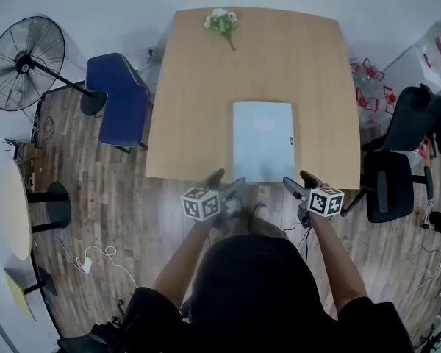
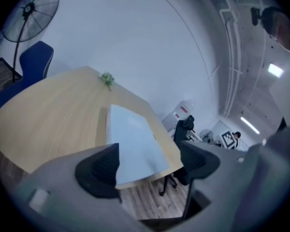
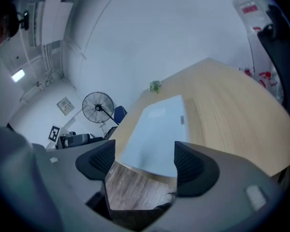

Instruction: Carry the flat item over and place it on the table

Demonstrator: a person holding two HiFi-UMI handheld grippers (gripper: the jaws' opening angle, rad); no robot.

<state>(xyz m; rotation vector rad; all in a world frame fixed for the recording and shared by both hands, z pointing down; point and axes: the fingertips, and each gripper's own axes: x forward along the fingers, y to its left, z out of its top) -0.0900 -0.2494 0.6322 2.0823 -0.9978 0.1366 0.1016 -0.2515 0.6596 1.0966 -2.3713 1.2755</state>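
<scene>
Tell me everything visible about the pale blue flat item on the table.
The flat item is a thin pale-blue rectangle, smooth and matte; what it is made of cannot be told. It lies flat on the light wooden table, long side running away from the person, its near end at the table's near edge. A small dark tab sits on its right edge. Only the table touches it: the left claw and right claw are open, short of it.
</scene>
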